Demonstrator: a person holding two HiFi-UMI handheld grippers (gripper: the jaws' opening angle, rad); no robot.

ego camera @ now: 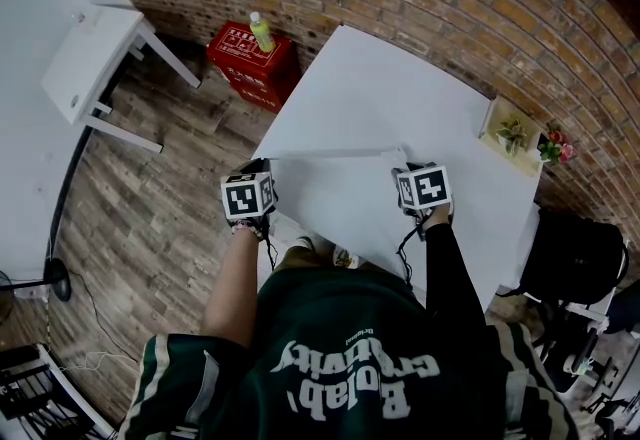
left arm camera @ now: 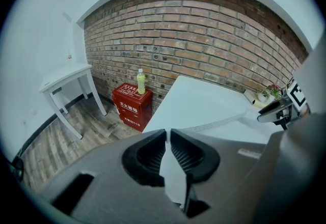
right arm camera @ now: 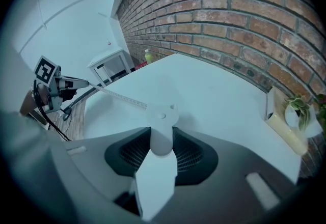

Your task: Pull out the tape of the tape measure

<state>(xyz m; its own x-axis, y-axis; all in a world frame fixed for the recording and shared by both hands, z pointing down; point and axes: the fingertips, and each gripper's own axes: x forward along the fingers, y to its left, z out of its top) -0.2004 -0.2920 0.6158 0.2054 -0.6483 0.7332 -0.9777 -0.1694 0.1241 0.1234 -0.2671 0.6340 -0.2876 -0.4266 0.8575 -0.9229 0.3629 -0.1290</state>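
Tape measure: small white round case, clamped between the right tongs, which sit about half open around it, just above the table. The tape is out and runs from the case across to the left tongs, nearly closed and pinching its tip. Case looks light, hard and smooth, so it may twist; grip across the flat sides. Tape is thin and bendy and likely springs back; hold the very end, pull straight.
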